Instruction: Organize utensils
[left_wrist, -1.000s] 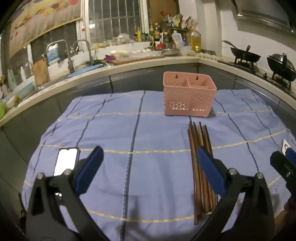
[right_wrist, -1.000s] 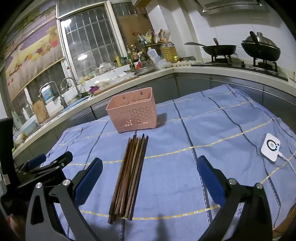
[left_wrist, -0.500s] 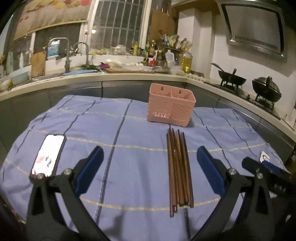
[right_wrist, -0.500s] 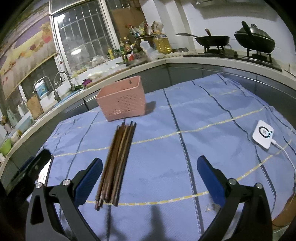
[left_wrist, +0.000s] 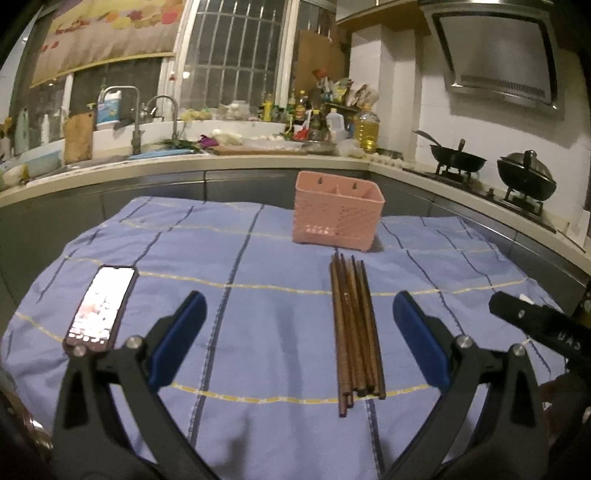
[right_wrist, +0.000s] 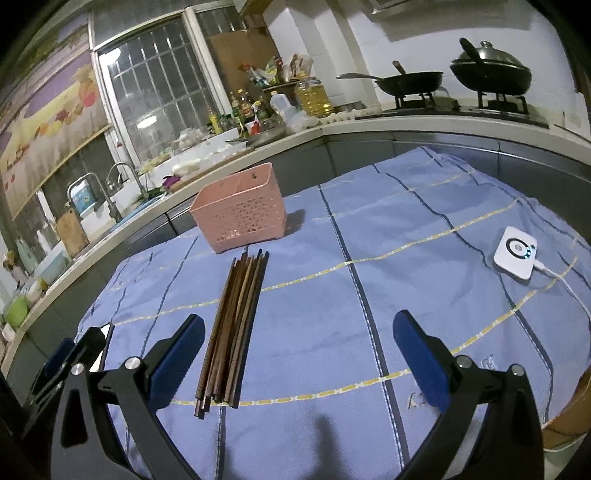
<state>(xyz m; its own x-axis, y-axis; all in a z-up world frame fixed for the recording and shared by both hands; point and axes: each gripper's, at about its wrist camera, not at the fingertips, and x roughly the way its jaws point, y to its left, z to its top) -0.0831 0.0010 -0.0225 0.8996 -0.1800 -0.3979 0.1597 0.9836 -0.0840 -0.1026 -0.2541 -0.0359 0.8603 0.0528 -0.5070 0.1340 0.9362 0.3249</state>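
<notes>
Nothing had yet been picked up: the left tool and right tool both gaped wide and empty above the counter. The chopsticks lay bundled at 6 o'clock from the pink basket, whose two compartments looked empty. The next move probably called for closing on one chopstick.

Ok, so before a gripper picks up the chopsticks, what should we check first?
1. Left gripper open and holding nothing: ok.
2. Right gripper open and holding nothing: ok.
3. Chopsticks lying together on the cloth, nothing on top: ok.
4. Basket upright beyond the chopsticks: ok.
5. Basket compartments free: cannot tell, the inside is only partly seen.
6. Phone apart from the chopsticks: ok.
</notes>
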